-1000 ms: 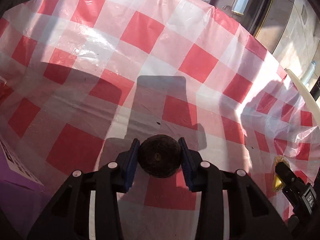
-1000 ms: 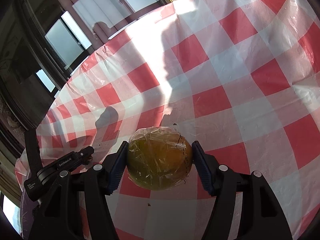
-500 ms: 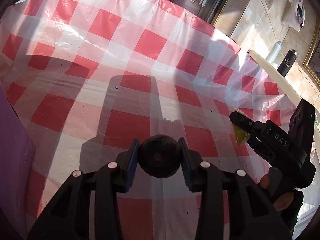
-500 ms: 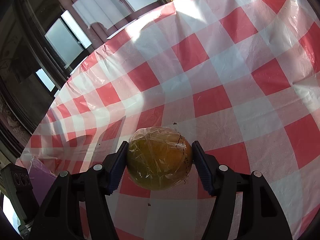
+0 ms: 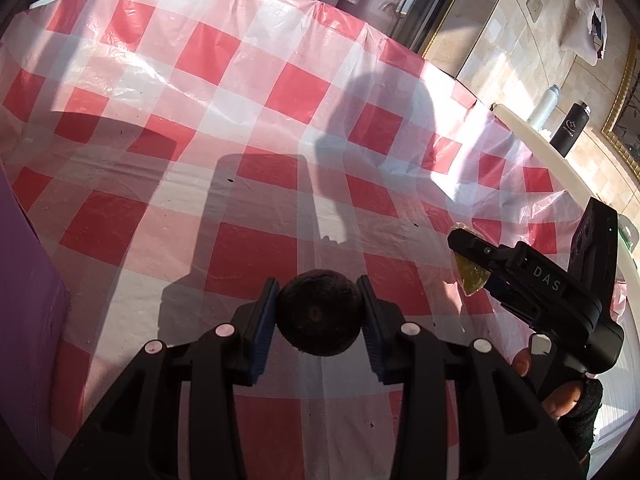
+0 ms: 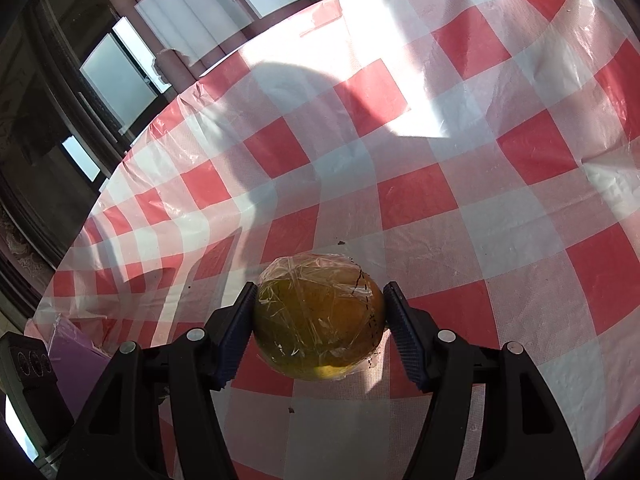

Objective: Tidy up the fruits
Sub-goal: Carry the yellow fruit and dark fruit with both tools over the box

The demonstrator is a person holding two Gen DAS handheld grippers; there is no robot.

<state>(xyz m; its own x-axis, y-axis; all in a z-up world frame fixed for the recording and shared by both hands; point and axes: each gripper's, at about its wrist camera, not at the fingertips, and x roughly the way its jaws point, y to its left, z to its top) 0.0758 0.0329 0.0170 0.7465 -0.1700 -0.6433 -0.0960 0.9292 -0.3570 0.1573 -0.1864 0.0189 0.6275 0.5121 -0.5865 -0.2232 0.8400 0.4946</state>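
My left gripper [image 5: 319, 312] is shut on a small dark round fruit [image 5: 319, 310] and holds it above the red-and-white checked tablecloth [image 5: 256, 168]. My right gripper [image 6: 320, 316] is shut on a yellow-orange fruit wrapped in clear film [image 6: 318, 316], also held above the cloth [image 6: 480, 200]. In the left wrist view the right gripper [image 5: 470, 270] shows at the right, with the wrapped fruit [image 5: 472, 276] partly hidden between its fingers.
A purple box [image 5: 24, 300] stands at the left edge of the left wrist view and shows low left in the right wrist view [image 6: 76, 352]. A white and a black bottle [image 5: 570, 128] stand beyond the table's far right edge. Windows lie behind the table.
My left gripper has swung right and lifted with the dark fruit; the purple box and the right gripper came into its view. The right gripper holds nearly still with the wrapped fruit.
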